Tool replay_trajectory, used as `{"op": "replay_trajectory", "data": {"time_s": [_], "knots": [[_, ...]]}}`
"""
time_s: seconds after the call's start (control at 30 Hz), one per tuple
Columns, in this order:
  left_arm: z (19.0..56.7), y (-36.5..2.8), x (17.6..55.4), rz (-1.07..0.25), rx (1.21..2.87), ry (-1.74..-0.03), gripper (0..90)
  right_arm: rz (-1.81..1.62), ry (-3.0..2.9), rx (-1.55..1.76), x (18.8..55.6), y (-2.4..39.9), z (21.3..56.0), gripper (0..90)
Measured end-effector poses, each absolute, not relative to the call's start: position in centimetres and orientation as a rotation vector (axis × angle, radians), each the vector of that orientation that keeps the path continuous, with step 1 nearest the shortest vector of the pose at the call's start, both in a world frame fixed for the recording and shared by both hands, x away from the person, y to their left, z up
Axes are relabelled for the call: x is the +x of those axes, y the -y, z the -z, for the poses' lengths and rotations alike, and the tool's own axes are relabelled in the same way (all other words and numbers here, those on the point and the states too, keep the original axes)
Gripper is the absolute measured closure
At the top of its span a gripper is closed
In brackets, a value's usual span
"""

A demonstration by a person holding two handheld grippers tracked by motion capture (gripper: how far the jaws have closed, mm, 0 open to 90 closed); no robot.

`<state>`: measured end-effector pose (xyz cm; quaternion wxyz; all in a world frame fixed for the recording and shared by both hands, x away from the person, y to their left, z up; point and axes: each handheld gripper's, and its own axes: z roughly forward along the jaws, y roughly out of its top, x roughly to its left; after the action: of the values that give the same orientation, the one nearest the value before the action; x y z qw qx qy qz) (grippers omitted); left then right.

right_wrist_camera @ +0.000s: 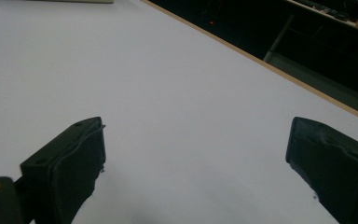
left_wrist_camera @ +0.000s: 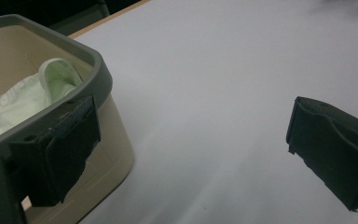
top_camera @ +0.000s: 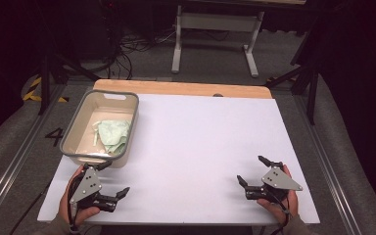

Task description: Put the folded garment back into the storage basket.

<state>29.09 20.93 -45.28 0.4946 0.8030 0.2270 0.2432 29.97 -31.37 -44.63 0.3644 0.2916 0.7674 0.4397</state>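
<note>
The left tool (top_camera: 111, 178) is wide open and holds nothing, just beside the beige basin (top_camera: 76, 138) with the pale green cloth (top_camera: 114, 135) inside. The right tool (top_camera: 254, 170) is also wide open and empty, above the white desk (top_camera: 196, 142).

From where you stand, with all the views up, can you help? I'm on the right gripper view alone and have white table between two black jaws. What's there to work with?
Observer: A beige bin with a grey rim sits at the table's far left, and a pale green cloth lies crumpled inside it.
Operator: Where's the left gripper relative to that bin?
Observer: The left gripper is at the bin's near corner; in the left gripper view one jaw lies against the grey rim, though I can't confirm contact.
Operator: Is it holding anything?
Observer: No, its jaws stand wide apart with bare table between them.
</note>
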Motion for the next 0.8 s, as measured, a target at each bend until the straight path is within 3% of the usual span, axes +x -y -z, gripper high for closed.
{"op": "replay_trajectory", "data": {"time_s": [0.8], "knots": [[45.30, -21.06, 29.09, -0.584, 1.942, -0.541, 3.9, -1.124, -1.954, 0.726, 29.74, 30.74, 44.39, 5.5]]}}
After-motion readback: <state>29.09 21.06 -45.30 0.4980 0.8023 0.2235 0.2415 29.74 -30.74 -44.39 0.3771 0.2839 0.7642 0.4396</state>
